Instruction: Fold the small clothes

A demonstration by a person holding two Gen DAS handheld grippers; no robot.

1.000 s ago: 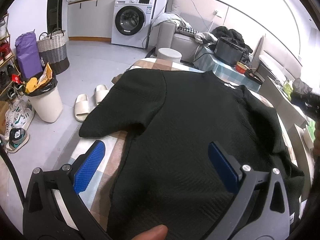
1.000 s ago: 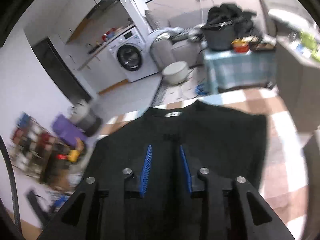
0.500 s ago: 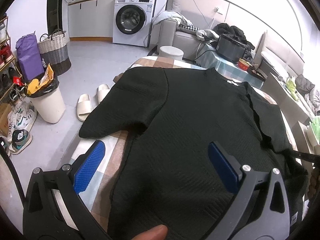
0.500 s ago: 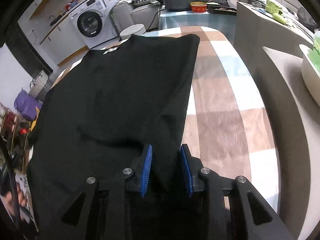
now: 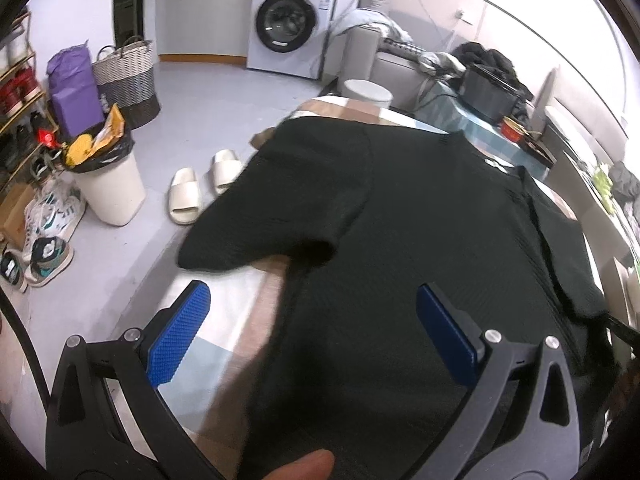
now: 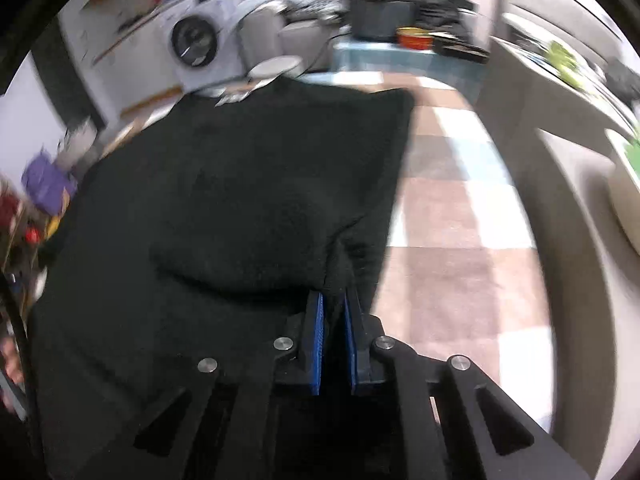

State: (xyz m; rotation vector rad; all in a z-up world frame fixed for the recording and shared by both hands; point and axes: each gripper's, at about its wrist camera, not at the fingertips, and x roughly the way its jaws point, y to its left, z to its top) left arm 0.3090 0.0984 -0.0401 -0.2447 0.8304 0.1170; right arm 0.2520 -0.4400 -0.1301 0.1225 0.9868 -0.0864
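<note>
A black knit T-shirt (image 5: 420, 220) lies spread on a table with a checked cloth (image 5: 224, 336). Its left sleeve hangs over the table's left edge. My left gripper (image 5: 312, 320) is open above the shirt's lower left side, one blue pad over the cloth, the other over the black fabric. In the right wrist view the same T-shirt (image 6: 240, 184) has its right part folded inward. My right gripper (image 6: 334, 312) is shut on the shirt's right-hand edge, with black fabric pinched between the blue pads. A fingertip (image 5: 304, 466) shows at the bottom edge.
A white bin (image 5: 108, 184) with a black bag, slippers (image 5: 184, 196) and shoes (image 5: 44, 256) lie on the floor left of the table. A washing machine (image 5: 288, 24), a woven basket (image 5: 128, 76) and a sofa stand behind. Checked cloth (image 6: 448, 240) lies bare right of the shirt.
My right gripper came down to the shirt's right edge and its pads closed on the fabric. My left gripper shifted slightly closer to the shirt and stayed open.
</note>
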